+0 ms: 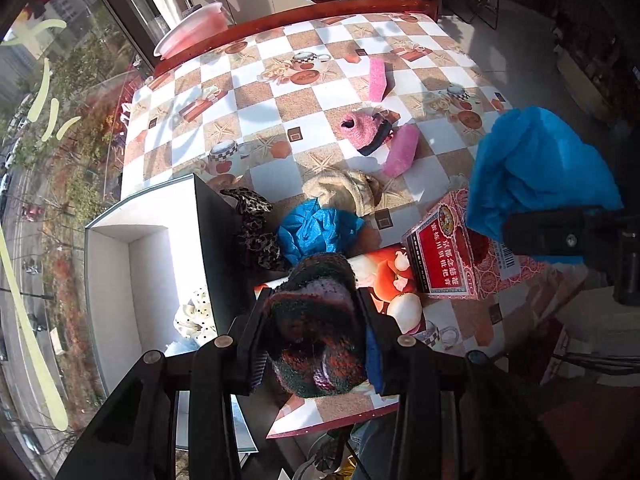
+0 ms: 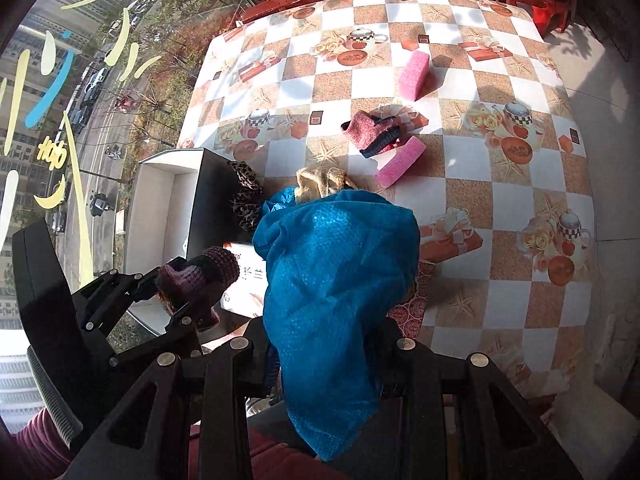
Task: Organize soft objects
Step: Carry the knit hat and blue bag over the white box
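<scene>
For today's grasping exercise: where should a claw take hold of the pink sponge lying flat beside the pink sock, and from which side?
Grip the pink sponge across its two long sides, near the middle, coming straight down from above. It lies flat as a long narrow block, so the long faces are parallel and close together. Avoid the end touching the pink sock.

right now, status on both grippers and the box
Left gripper shut on dark knit sock. Right gripper shut on blue bag. White box open beside table; nothing blocking it.
</scene>
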`<state>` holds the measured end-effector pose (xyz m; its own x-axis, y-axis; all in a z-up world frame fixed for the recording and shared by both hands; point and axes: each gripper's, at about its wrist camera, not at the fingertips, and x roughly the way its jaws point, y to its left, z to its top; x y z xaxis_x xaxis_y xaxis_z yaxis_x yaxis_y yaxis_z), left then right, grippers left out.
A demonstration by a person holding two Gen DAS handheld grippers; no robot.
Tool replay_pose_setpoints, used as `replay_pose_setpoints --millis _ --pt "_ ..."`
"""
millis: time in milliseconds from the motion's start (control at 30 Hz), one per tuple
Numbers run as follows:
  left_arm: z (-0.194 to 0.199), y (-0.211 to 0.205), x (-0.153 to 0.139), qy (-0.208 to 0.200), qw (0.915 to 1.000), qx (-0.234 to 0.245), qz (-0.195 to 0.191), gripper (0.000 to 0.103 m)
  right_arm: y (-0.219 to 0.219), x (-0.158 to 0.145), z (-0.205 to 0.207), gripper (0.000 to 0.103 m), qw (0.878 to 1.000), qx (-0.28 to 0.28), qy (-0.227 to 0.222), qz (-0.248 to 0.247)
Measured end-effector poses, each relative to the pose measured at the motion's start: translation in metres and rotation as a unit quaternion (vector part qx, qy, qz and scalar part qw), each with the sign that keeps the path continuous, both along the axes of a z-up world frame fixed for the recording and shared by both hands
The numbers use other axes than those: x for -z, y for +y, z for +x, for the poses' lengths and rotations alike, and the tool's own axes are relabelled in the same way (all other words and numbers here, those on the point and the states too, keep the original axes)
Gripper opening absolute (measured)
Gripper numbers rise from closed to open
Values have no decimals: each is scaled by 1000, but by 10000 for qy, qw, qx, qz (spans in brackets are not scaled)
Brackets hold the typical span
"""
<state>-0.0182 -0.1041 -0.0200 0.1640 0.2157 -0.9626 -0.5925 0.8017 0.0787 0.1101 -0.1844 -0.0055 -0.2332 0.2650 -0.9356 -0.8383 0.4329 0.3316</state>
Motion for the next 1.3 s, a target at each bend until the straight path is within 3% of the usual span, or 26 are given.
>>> replay_pose_setpoints --millis 633,1300 --pt "-67 26 -11 -312 9950 -941 119 43 33 11 -85 35 9928 -1159 -46 -283" --pt "-135 44 -6 -401 9779 -2050 39 43 66 10 -140 35 9789 -2003 -238 -322"
